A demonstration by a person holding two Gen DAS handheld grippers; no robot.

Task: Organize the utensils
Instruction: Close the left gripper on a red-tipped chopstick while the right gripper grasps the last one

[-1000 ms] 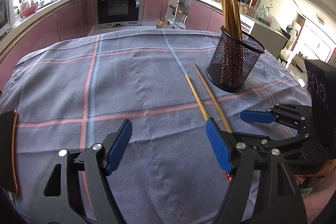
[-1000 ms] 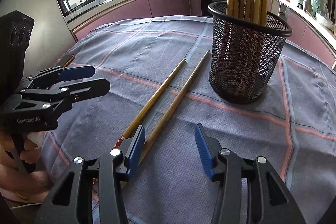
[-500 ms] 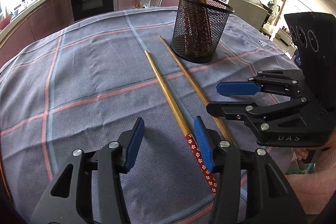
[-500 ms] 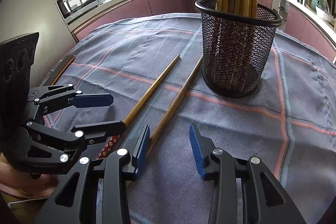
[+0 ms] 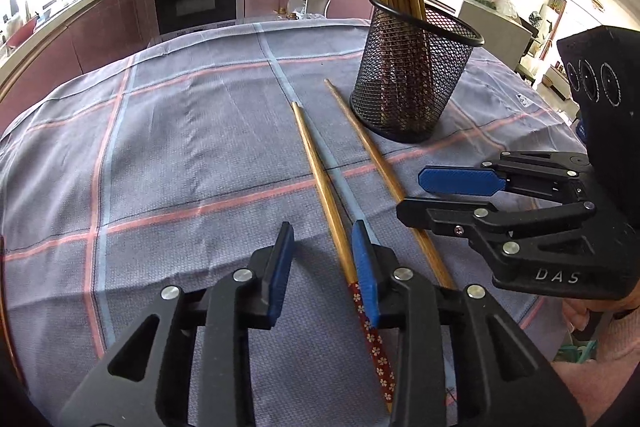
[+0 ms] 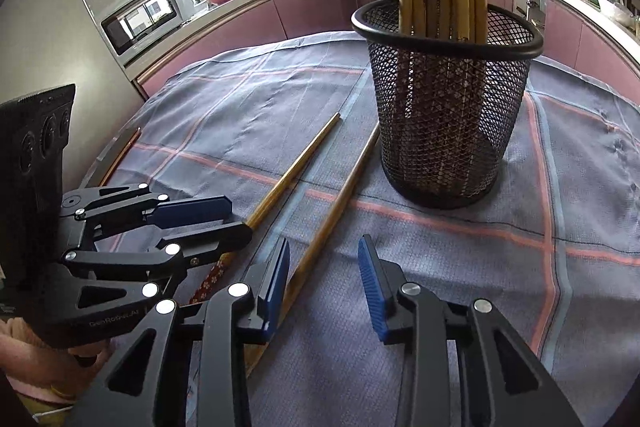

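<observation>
Nearest, the left gripper (image 5: 324, 267) stands with its jaws apart astride one chopstick (image 5: 320, 183), whose red flowered end lies by its right finger. Just beside it, the right gripper (image 6: 324, 283) is likewise spread, gripping nothing, the second chopstick (image 6: 340, 199) passing under its left finger. Ahead of both, the mesh holder (image 5: 412, 79) stands upright on the checked cloth (image 5: 180, 155), full of chopsticks.

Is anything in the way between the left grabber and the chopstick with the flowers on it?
Nothing visible is. The left gripper is open, and the flowered chopstick already lies between its fingers, close against the right one. The plain chopstick lies apart, just outside.
</observation>
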